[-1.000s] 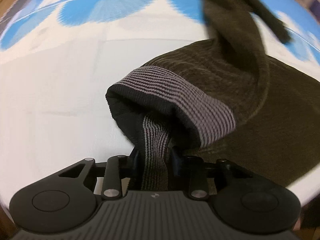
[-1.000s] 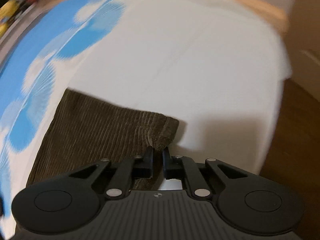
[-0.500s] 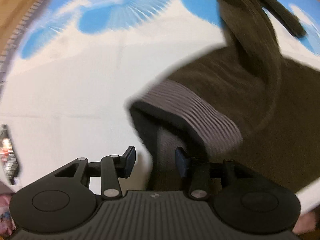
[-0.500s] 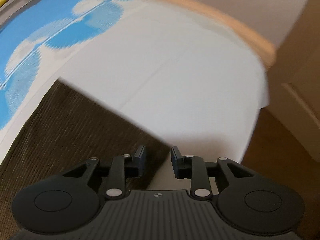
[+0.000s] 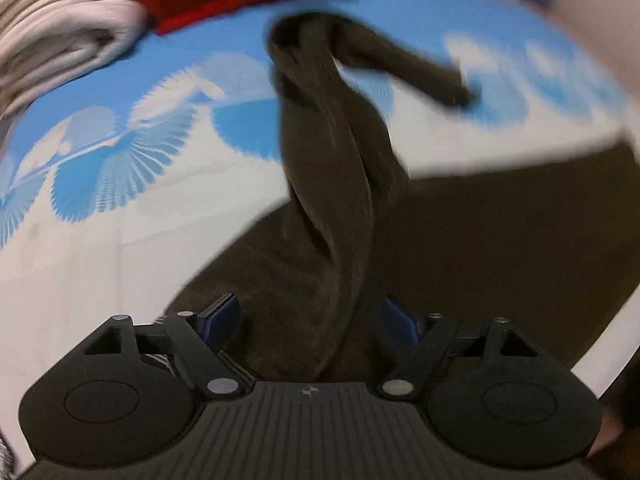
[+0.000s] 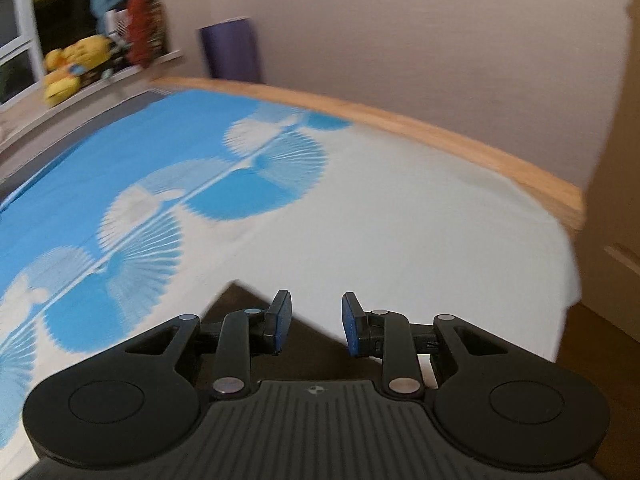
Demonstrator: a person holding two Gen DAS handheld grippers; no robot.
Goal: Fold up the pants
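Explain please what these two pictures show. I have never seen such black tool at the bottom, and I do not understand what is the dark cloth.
Each picture comes from a camera on a hand-held two-finger gripper; a person carries one in each hand. The left view shows the left gripper, its jaws opening, above brown pants lying on a bed sheet with blue fan patterns; the pads do not press on the cloth. Folded laundry lies further back. The right view shows the right gripper, open and holding nothing, above a corner of the pants.
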